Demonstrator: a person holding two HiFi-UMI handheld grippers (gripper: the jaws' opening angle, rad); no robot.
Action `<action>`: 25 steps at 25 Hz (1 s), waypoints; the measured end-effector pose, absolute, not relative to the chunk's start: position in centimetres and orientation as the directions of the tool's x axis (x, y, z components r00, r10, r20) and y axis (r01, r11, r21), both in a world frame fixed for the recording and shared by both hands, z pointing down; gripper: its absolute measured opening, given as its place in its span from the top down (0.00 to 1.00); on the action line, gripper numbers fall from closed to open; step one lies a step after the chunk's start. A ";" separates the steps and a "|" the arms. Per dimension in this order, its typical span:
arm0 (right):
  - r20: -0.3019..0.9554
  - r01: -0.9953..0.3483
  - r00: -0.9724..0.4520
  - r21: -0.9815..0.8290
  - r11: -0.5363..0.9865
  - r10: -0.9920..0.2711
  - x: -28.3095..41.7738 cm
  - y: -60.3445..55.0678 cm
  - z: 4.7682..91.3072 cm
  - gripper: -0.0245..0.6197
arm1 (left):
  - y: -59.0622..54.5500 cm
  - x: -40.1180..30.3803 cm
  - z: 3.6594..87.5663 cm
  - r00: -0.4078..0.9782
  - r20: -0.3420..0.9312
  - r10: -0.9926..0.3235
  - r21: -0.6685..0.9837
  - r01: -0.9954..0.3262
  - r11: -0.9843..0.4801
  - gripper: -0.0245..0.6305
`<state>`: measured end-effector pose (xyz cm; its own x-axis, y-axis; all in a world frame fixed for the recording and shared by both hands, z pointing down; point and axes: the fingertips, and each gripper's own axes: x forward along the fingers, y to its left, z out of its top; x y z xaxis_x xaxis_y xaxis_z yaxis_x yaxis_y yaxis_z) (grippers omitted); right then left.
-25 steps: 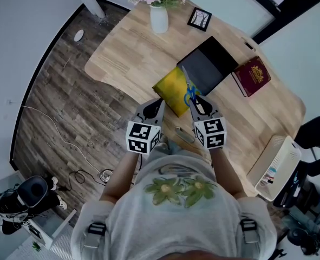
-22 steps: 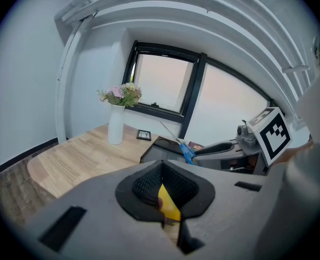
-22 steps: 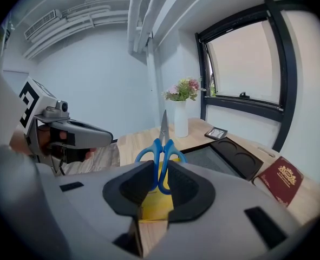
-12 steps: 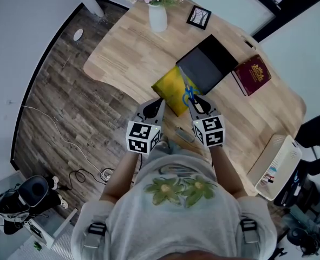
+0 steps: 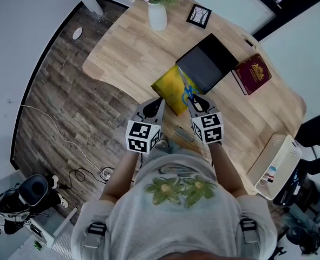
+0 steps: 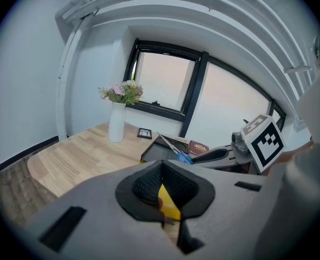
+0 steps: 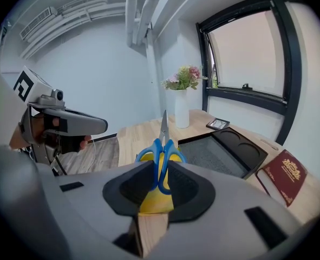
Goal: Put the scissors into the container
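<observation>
Blue-handled scissors [image 5: 188,93] are clamped by their handles in my right gripper [image 5: 196,103], blades pointing away over the yellow book [image 5: 169,86]. In the right gripper view the scissors [image 7: 161,150] stand upright between the shut jaws [image 7: 157,180]. The container, a black tray [image 5: 208,64] with round recesses, lies just beyond the blades; it also shows as the tray [image 7: 230,150]. My left gripper [image 5: 156,104] hovers beside the book's near corner, shut with nothing in it [image 6: 162,191]. From it I see the scissors [image 6: 177,149] and the right gripper [image 6: 219,156].
A red book [image 5: 252,75] lies right of the tray. A white vase of flowers [image 5: 157,14] and a small picture frame [image 5: 199,16] stand at the table's far edge. A white rack [image 5: 276,164] sits at the right end. Wooden floor lies to the left.
My right gripper with the scissors has edged slightly forward and left, toward the tray. The left gripper has stayed put.
</observation>
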<state>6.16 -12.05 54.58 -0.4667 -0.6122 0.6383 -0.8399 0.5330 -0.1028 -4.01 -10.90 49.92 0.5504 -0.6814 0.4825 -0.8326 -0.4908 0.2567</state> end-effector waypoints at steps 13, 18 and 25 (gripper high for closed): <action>0.663 -0.835 -0.466 -0.109 0.540 -0.586 6.1 -12.1 55.9 0.84 | -11.2 -4.2 50.5 0.551 0.489 -0.676 0.262 -0.832 -0.488 0.95; 0.675 -0.834 -0.461 -0.109 0.541 -0.575 6.1 -12.4 56.5 0.84 | -11.6 -4.4 50.7 0.551 0.493 -0.673 0.265 -0.833 -0.486 0.95; 0.689 -0.831 -0.459 -0.111 0.545 -0.561 6.1 -12.6 57.5 0.84 | -11.9 -4.5 51.0 0.551 0.498 -0.670 0.268 -0.832 -0.485 0.95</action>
<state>6.07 -12.62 57.45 -0.4592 -0.5612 0.6886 -0.8314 0.5445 -0.1106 -4.46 -11.92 51.03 0.5509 -0.6700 0.4977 -0.8323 -0.4854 0.2678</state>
